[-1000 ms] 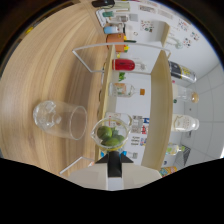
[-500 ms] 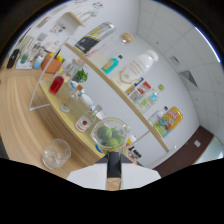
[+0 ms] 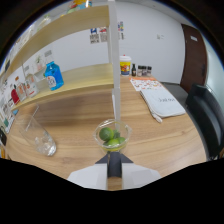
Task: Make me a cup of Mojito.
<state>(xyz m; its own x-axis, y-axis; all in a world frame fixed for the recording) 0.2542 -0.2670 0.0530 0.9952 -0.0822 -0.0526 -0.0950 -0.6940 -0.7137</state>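
Note:
A small clear plastic cup [image 3: 114,136] with green limes [image 3: 106,133] in it hangs just ahead of my gripper [image 3: 114,159], above the wooden table [image 3: 165,142]. My gripper is shut on the cup's near side; only the dark tips of the fingers show under it. An empty clear glass tumbler [image 3: 43,137] stands tilted-looking on the table off to the left of the cup, apart from it.
A clear upright panel edge [image 3: 115,65] rises right behind the cup. A wooden shelf [image 3: 75,80] at left carries a blue carton [image 3: 52,75]. Far back stand a yellow-lidded jar [image 3: 126,65] and small bottles [image 3: 142,70]. A white cloth [image 3: 162,102] and dark chair [image 3: 207,115] are at right.
The view has swung round and levelled, from facing the shelves to looking along the table. The lime cup has stayed in the gripper. The tumbler now stands closer, to the left.

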